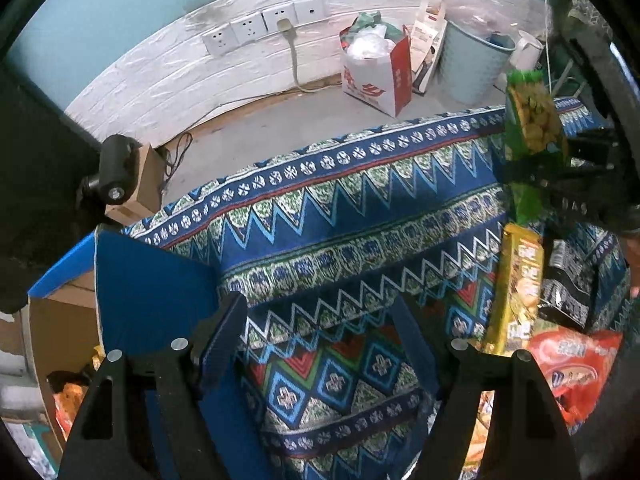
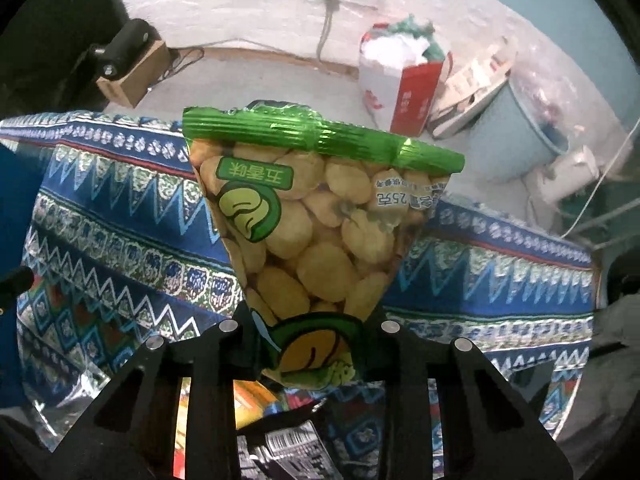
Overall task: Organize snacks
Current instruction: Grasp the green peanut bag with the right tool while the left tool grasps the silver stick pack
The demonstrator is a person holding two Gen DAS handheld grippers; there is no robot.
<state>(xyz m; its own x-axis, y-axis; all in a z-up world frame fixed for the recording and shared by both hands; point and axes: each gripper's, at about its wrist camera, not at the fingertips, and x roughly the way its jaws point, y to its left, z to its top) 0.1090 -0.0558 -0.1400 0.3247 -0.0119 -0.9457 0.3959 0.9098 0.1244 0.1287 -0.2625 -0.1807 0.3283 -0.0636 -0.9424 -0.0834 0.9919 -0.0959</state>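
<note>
A: Green bean-snack pouch (image 2: 316, 216) is clamped in the right hand-held gripper (image 2: 316, 356) by its bottom seal, sticking up above the patterned cloth (image 2: 120, 240) on the surface.

B: Handling?

A: Looks light, crinkly film, loose lumpy beans inside. Soft body, so squeezing the middle would shift or crush contents. The flat seal is the right place to hold; film is probably slick, so keep the pinch deep.

B: Left?

A: Left hand-held gripper (image 1: 320, 332) is spread wide with nothing in it, over bare cloth. In its view the same pouch (image 1: 532, 128) shows up at right, held clear of the pile.

B: Pile?

A: Yellow pack (image 1: 516, 292), black pack (image 1: 568, 280), red bag (image 1: 576, 364) lying together under the pouch. Cardboard box with blue flap (image 1: 152, 292) at the left edge, some snacks inside; probably the destination.
</note>
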